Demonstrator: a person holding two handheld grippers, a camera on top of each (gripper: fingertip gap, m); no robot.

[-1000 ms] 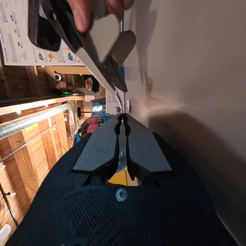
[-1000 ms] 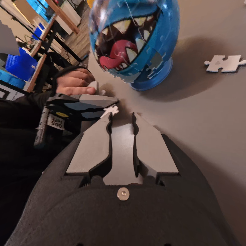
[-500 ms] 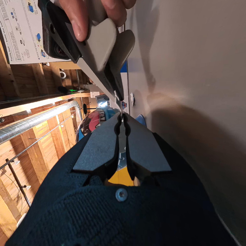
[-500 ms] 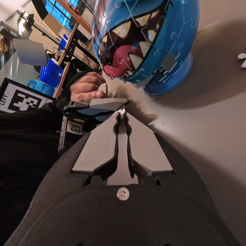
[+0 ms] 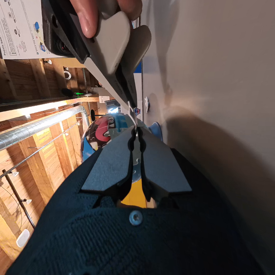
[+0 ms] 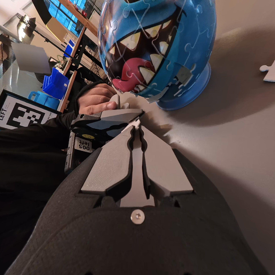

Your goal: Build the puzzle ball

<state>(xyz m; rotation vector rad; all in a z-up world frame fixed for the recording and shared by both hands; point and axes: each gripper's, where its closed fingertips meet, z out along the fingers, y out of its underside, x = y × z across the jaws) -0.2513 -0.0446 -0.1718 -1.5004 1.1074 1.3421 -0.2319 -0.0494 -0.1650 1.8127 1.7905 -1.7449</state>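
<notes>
Closer to the puzzle ball (image 6: 156, 49) now, we pinch one white piece (image 6: 136, 124) in both closed grippers, left gripper (image 5: 136, 131) and right gripper (image 6: 137, 128), for handover.

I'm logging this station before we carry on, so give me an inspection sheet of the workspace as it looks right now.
Surface: plain grey table, shadowed.
Job's things: puzzle ball on blue stand, gaps low on its side; small white piece held off the table; loose piece lying at right.
Clutter: nothing seen on the table.
Grippers: left claw and right claw both pinch the white piece, tip to tip.
Cables: nothing seen on the table.
Surroundings: wooden wall, metal duct, blue bins, marker card.
</notes>
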